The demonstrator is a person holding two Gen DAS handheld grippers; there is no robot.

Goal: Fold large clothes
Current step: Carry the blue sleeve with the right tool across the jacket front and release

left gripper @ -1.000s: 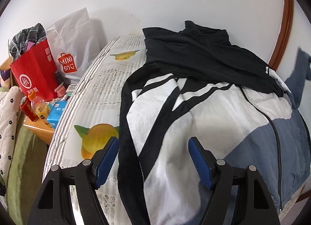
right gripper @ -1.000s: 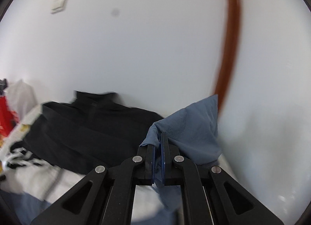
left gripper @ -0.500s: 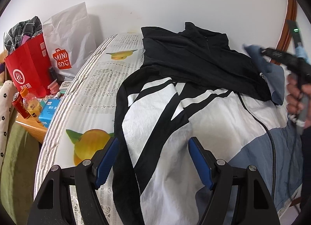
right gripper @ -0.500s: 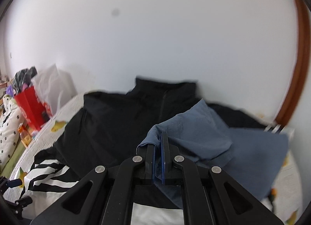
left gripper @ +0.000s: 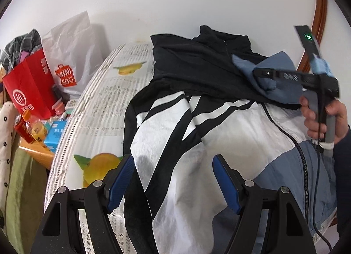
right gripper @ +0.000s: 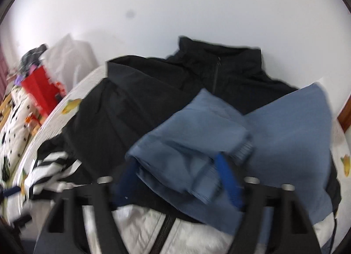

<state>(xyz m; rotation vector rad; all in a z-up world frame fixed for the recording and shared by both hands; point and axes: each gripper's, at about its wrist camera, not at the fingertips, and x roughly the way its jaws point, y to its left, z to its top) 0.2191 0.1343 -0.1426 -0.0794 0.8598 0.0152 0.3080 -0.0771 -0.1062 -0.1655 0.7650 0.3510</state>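
Right gripper (right gripper: 177, 179) jaws just opening, blue sleeve (right gripper: 193, 144) apparently loose between them atop jacket (left gripper: 197, 135); left gripper (left gripper: 173, 179) wide, empty.

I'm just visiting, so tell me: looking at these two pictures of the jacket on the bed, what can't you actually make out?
- Jacket hem: left wrist view, cut off by the lower edge and the left gripper.
- Blue sleeve cuff against the right gripper: right wrist view, motion blur; contact unclear.
- Red bag contents: left wrist view, too small.
- Bottles labels: too small.
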